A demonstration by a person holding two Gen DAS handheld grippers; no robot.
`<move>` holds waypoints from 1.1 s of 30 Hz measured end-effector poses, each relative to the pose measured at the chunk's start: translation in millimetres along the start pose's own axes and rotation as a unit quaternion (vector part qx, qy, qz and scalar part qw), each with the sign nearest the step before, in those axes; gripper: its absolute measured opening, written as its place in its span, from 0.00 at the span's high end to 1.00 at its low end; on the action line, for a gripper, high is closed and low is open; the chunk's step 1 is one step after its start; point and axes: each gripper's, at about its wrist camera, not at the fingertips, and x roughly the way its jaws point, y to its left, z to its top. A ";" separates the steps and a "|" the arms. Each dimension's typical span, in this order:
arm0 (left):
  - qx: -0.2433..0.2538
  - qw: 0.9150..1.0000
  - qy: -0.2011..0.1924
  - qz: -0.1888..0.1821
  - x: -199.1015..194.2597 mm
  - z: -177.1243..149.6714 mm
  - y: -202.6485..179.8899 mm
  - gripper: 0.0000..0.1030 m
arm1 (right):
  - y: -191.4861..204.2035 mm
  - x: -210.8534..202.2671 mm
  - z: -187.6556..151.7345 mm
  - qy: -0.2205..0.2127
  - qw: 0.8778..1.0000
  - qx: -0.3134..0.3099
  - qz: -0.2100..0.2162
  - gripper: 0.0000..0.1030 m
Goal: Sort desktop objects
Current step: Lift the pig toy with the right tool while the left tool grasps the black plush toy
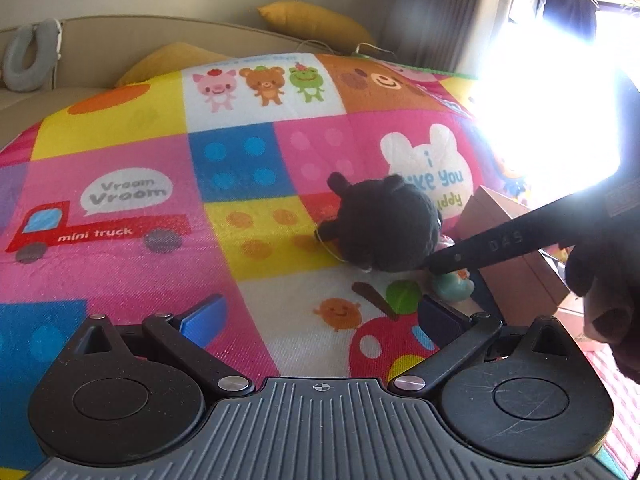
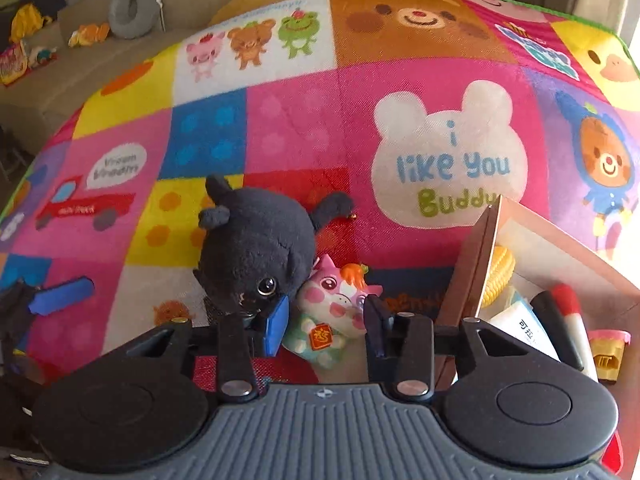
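Observation:
A black plush toy (image 2: 256, 248) lies on the colourful play mat (image 2: 304, 128), with a small pink and white plush animal (image 2: 332, 304) leaning against its right side. My right gripper (image 2: 326, 326) is open just above the pink plush, one finger on each side of it; I see no pad pressing on it. In the left wrist view the black plush (image 1: 380, 228) lies ahead and to the right, with one dark right-gripper finger (image 1: 500, 244) reaching in beside it. My left gripper (image 1: 320, 316) stands wide open over the mat and holds nothing.
A brown cardboard box (image 2: 472, 264) stands open at the right, holding a yellow ridged item (image 2: 500, 276), a white tube (image 2: 524, 324) and a red-tipped marker (image 2: 568, 320). A beige sofa (image 1: 120, 36) with yellow cushions and a grey neck pillow (image 1: 28, 56) lies behind the mat.

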 end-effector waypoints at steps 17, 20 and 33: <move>-0.009 1.000 0.009 0.003 2.6 0.4 2.1 0.00 | -11.0 -93.0 -51.0 -0.100 0.995 0.006 0.022 0.62; -0.001 1.000 0.012 0.011 3.5 0.6 -0.8 0.00 | -35.8 -122.2 -82.9 -0.122 0.991 0.053 0.023 0.62; 0.135 0.990 0.002 0.033 50.1 36.4 -83.0 0.00 | -76.1 -112.2 -207.9 -0.119 0.974 0.191 -0.031 0.48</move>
